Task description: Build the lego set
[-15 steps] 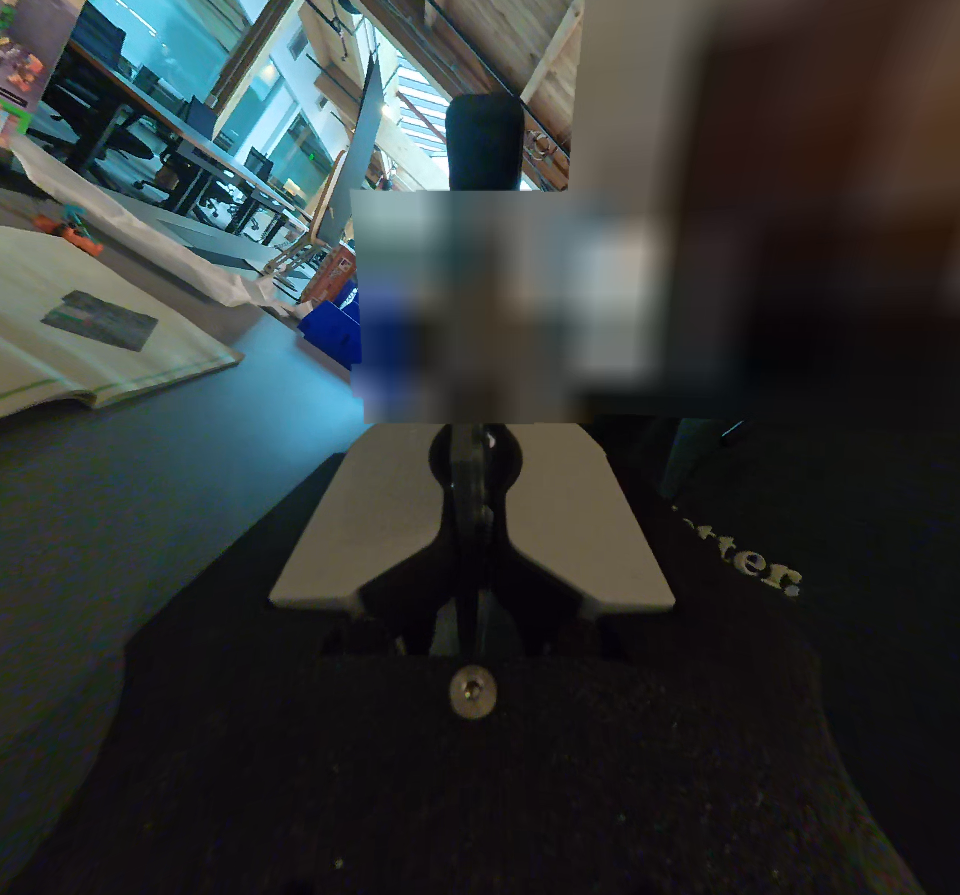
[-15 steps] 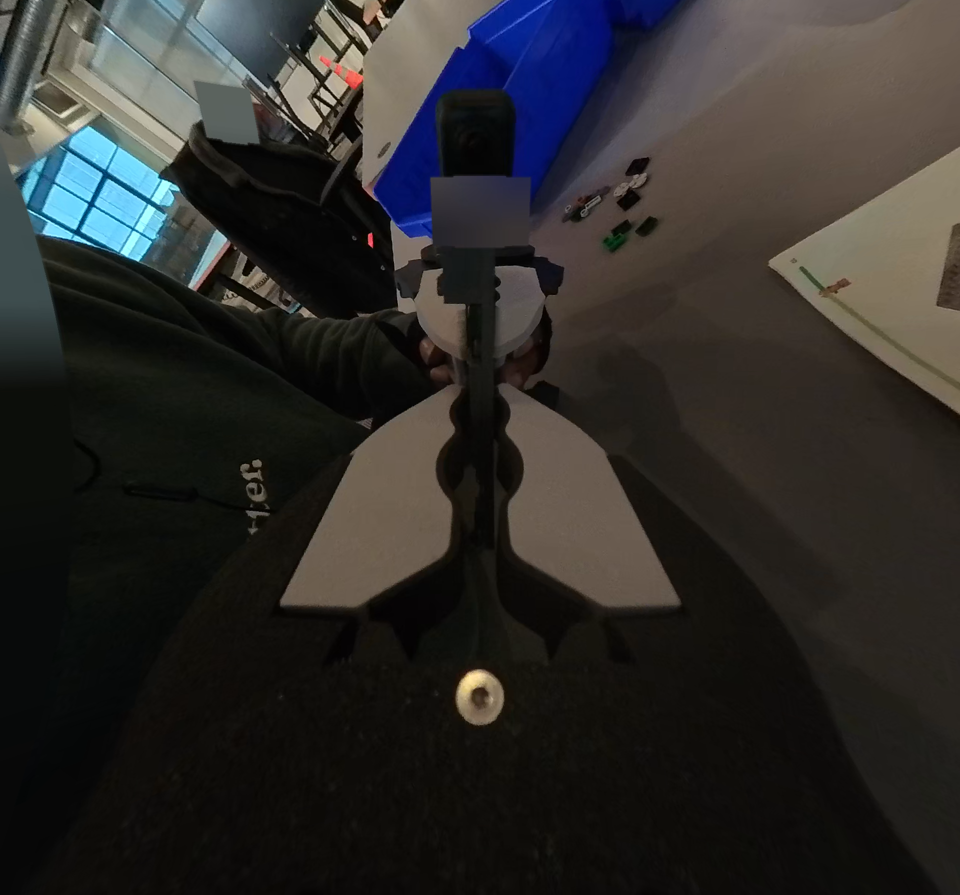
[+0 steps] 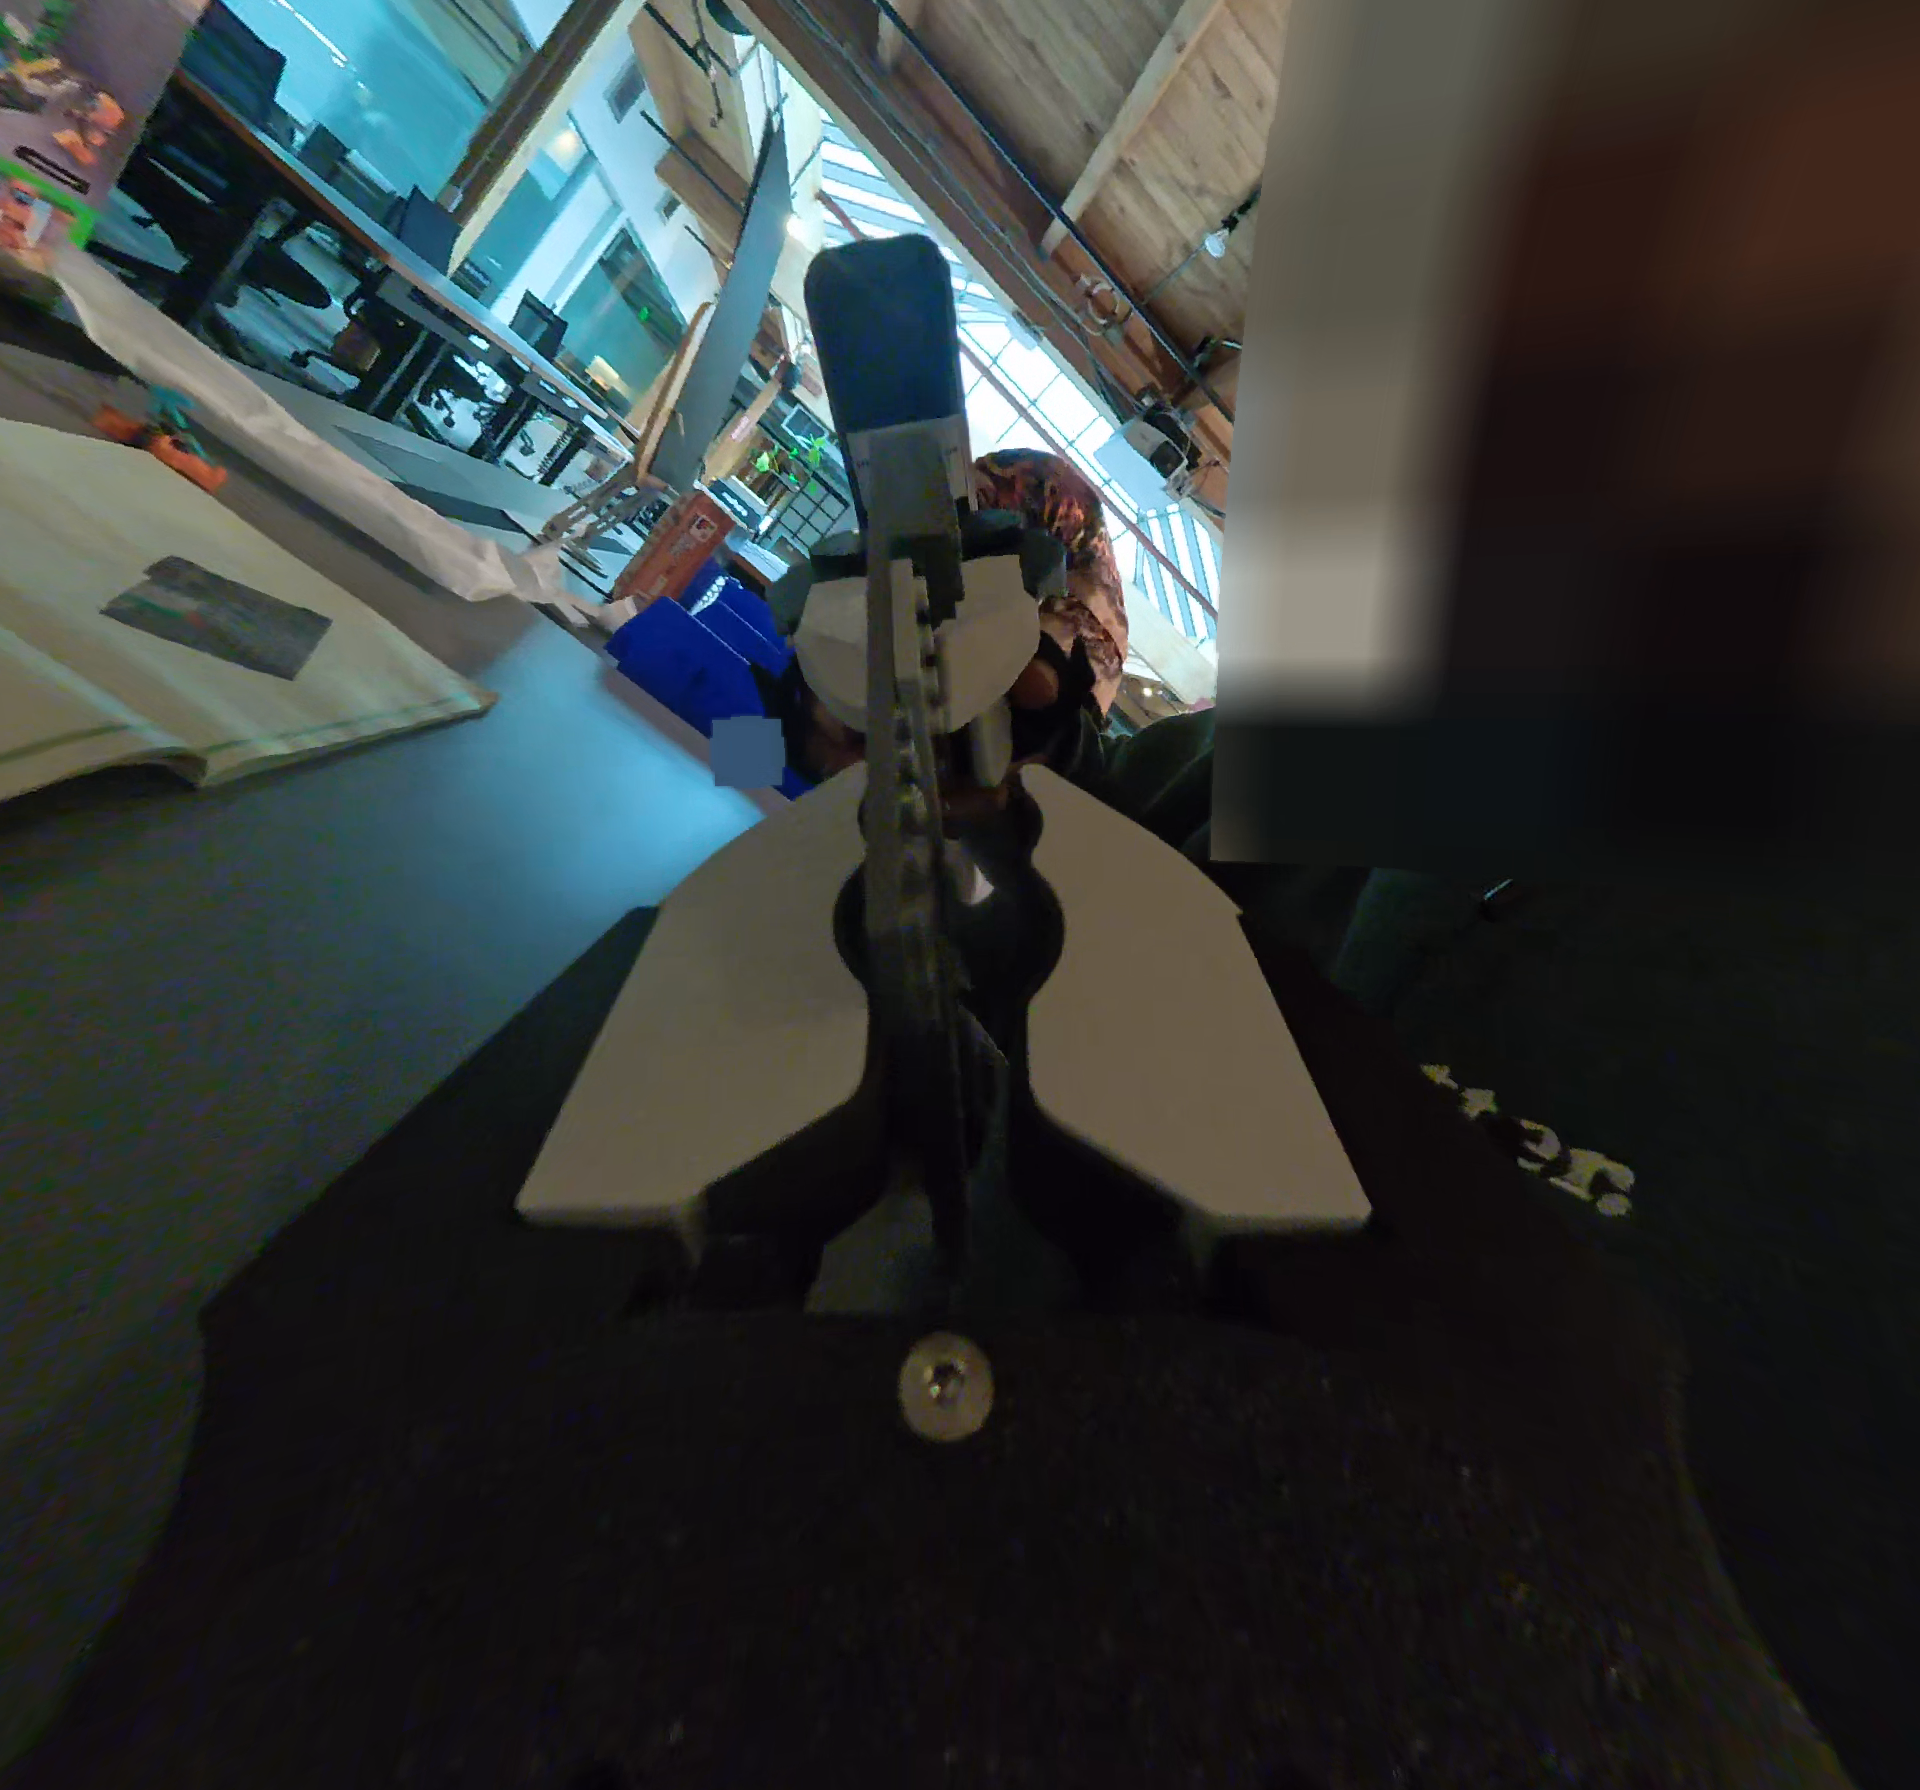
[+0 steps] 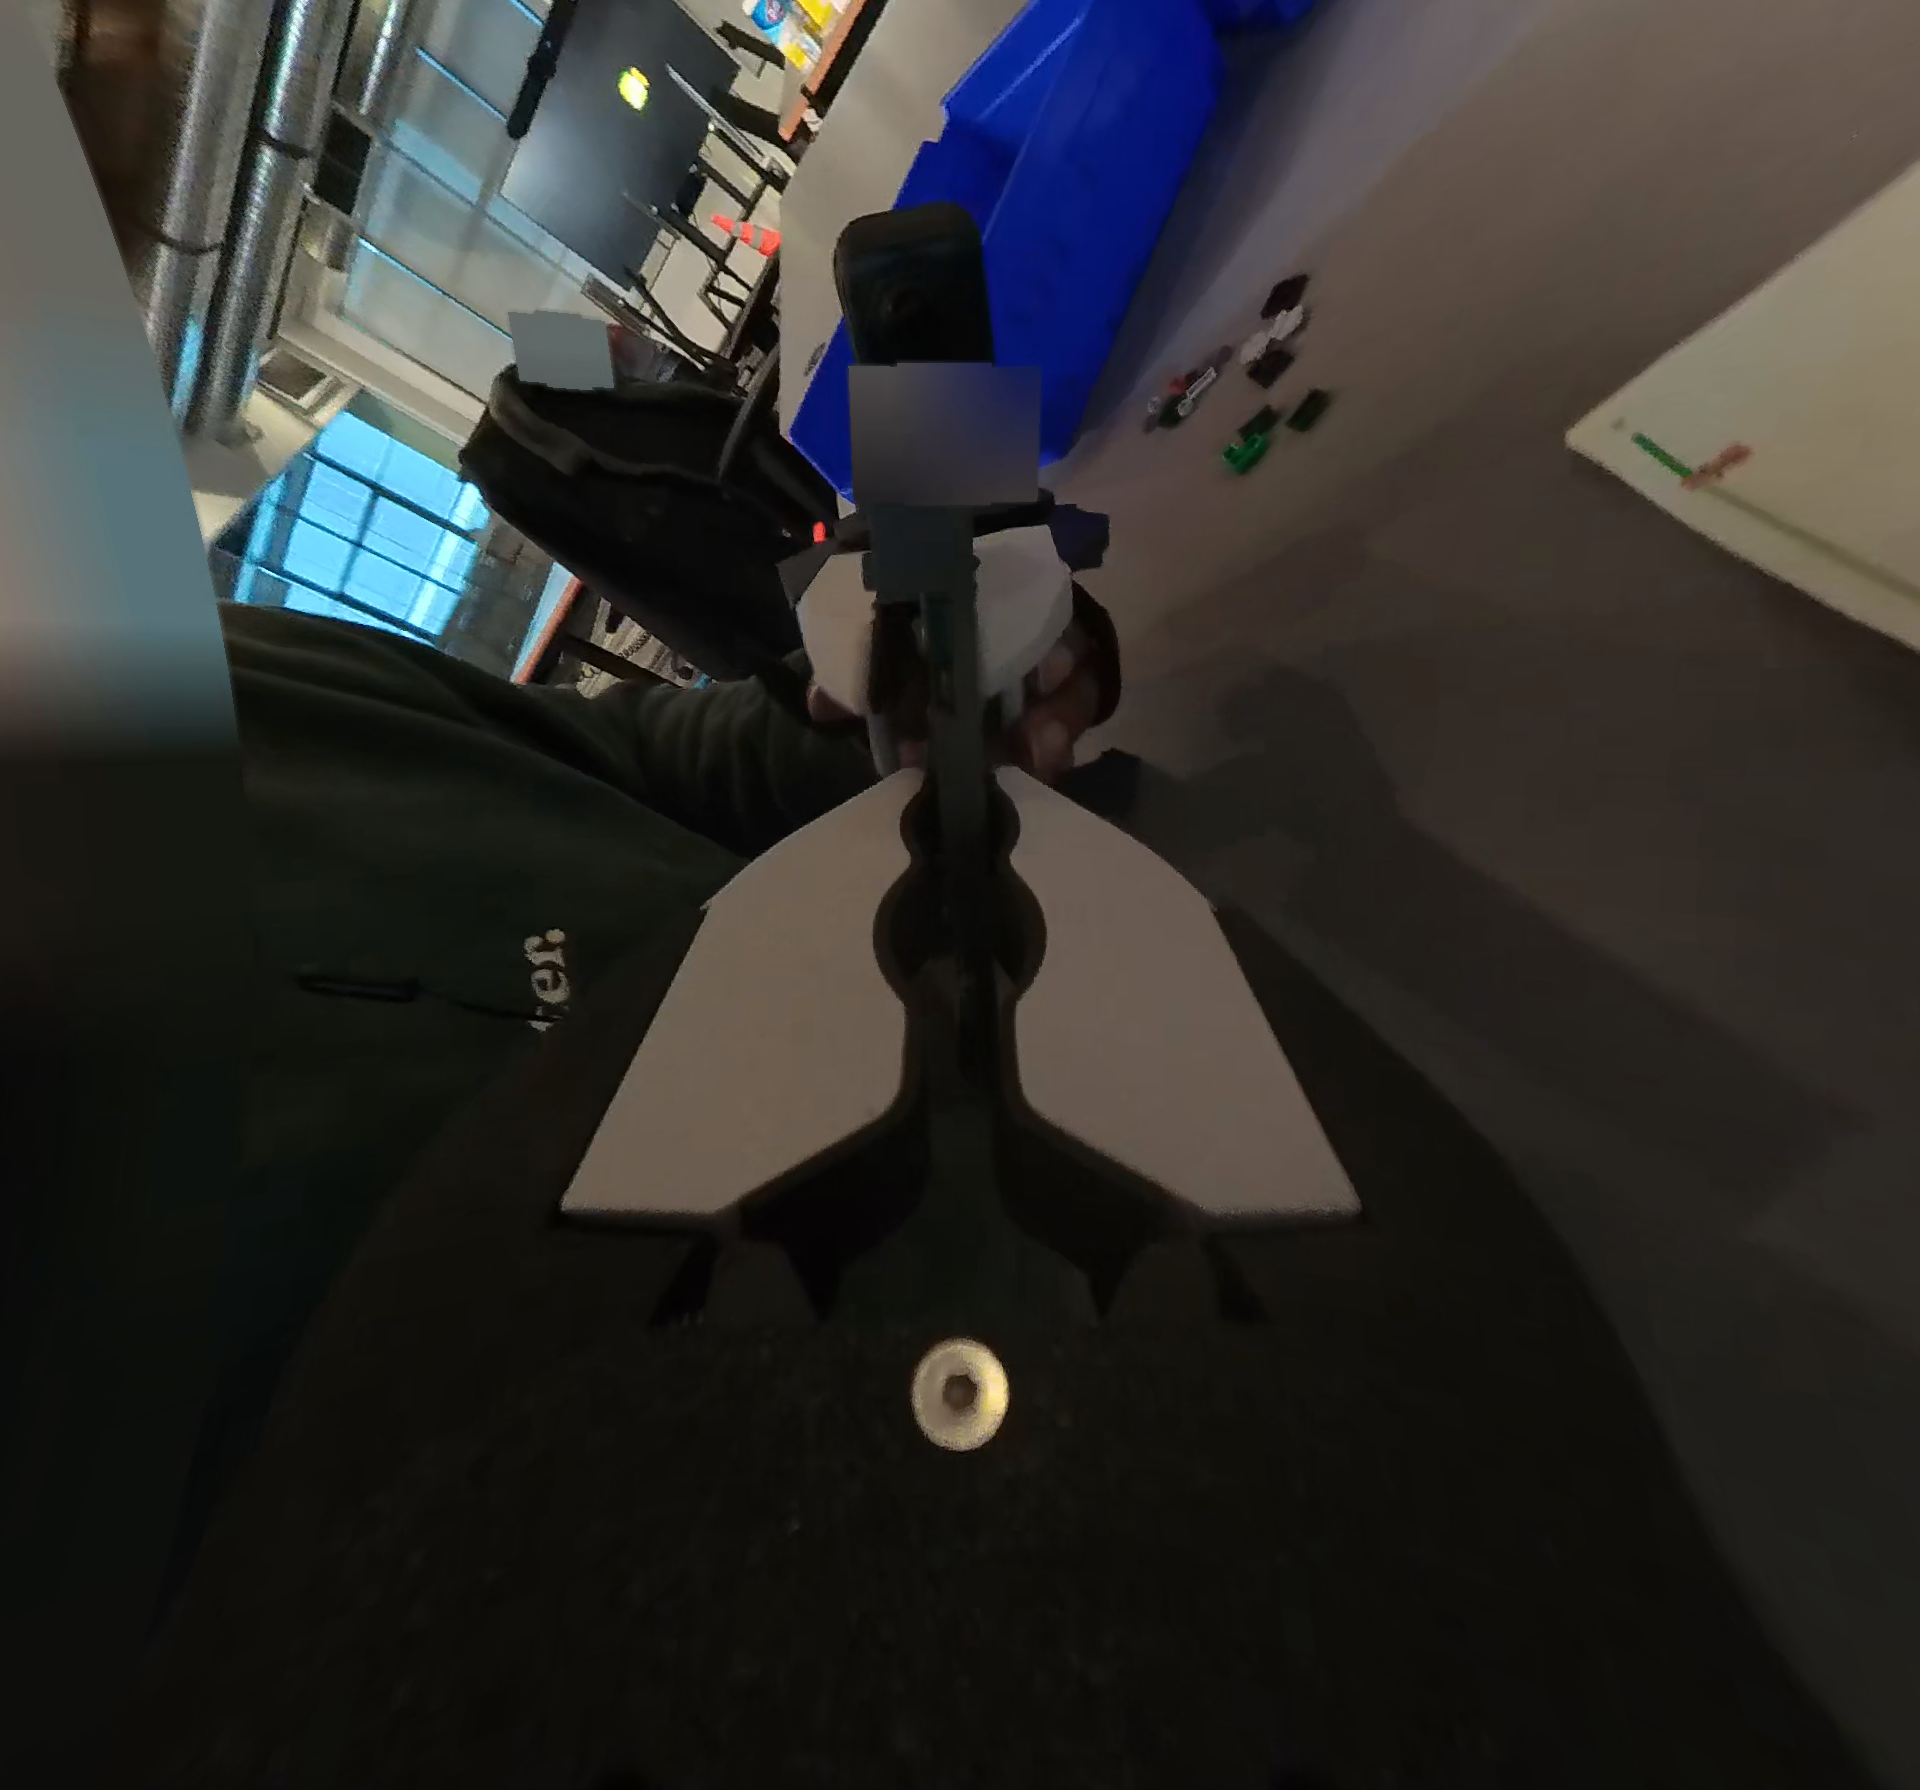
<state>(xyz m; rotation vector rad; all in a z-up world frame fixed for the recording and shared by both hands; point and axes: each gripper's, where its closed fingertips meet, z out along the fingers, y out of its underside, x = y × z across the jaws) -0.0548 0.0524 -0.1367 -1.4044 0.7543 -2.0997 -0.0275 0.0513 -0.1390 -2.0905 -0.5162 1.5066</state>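
A thin grey lego plate with studs is seen edge-on between the two grippers, above the grey table. My left gripper is shut on one end of it. My right gripper is shut on the other end, where the plate looks dark. The grippers face each other closely. The right gripper shows just beyond the plate in the left wrist view, and the left gripper shows likewise in the right wrist view. Hands hold both.
Several loose lego pieces lie on the table beside blue bins. An open instruction booklet lies to the left, with a small orange and teal lego model behind it. The person's dark sleeve is close. Both grippers' tips are close together, under 4 cm apart.
Both views have tilted slightly. The grippers still hold the plate between them, in about the same place.
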